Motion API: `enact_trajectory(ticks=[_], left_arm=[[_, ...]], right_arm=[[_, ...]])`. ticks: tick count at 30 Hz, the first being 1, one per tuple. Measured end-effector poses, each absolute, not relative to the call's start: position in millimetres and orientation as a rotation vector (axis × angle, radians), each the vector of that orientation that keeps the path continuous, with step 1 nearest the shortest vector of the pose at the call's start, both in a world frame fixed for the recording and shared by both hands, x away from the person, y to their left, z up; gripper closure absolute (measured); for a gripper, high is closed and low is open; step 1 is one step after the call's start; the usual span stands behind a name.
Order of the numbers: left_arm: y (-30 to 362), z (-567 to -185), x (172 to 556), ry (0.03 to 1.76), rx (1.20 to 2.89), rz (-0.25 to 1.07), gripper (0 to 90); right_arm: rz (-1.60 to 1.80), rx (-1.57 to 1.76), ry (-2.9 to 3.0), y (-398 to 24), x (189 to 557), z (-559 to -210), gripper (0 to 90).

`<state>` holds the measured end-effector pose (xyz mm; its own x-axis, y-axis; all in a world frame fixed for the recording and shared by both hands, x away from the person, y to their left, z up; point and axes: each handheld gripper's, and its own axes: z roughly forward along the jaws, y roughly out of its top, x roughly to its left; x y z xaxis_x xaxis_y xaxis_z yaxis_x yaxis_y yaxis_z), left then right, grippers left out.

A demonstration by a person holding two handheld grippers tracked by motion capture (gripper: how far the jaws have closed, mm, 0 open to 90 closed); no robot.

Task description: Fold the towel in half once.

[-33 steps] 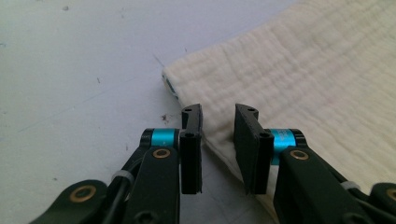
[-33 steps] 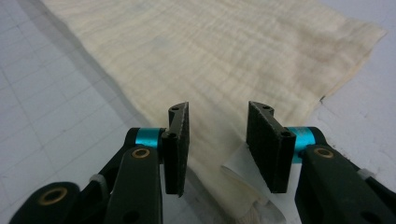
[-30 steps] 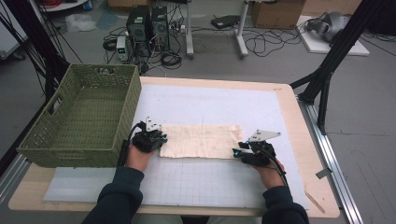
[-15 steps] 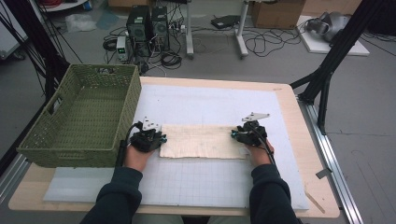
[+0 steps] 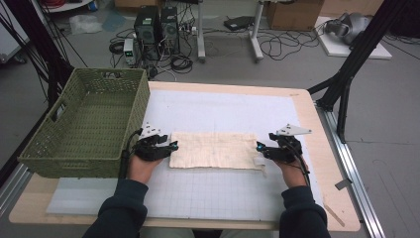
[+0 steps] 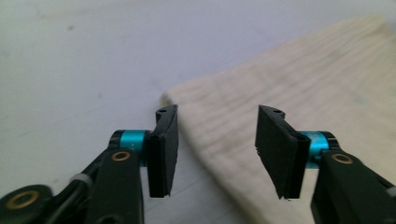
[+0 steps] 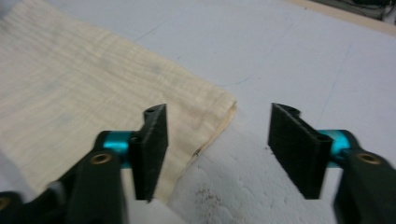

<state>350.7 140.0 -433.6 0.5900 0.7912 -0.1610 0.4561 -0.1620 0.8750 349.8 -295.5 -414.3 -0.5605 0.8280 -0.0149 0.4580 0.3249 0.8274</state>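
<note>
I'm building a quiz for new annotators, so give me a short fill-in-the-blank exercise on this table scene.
1. The folded cloth is ____ in colour.
2. The green basket stands on the person's ____ side of the table.
3. The left claw has its jaws ____, not pressing the cloth.
4. The right claw straddles a ____ of the cloth.

Missing words: cream; left; open; corner

No text, label, brand, number or sign can be read in any of the views. The white mat (image 5: 218,188) on the table carries only a faint printed grid, without figures. The computer towers (image 5: 157,25) at the upper left of the high view and the cardboard boxes (image 5: 292,14) at its top edge are too small and blurred to show any lettering.
</note>
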Motion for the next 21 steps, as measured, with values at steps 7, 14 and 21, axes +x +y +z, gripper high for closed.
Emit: enact_trajectory(ticks=[7,14,21], left_arm=[[143,-420,343,0.937,1.689,0.377,19.0],[150,-408,330,0.831,1.623,0.393,19.0],[154,-408,328,0.824,1.632,0.406,19.2]], right_arm=[[1.154,1.121,2.082,-308,321,-406,11.9],[1.186,1.072,2.122,-308,308,-409,11.6],[1.191,1.034,2.134,-307,306,-409,11.6]])
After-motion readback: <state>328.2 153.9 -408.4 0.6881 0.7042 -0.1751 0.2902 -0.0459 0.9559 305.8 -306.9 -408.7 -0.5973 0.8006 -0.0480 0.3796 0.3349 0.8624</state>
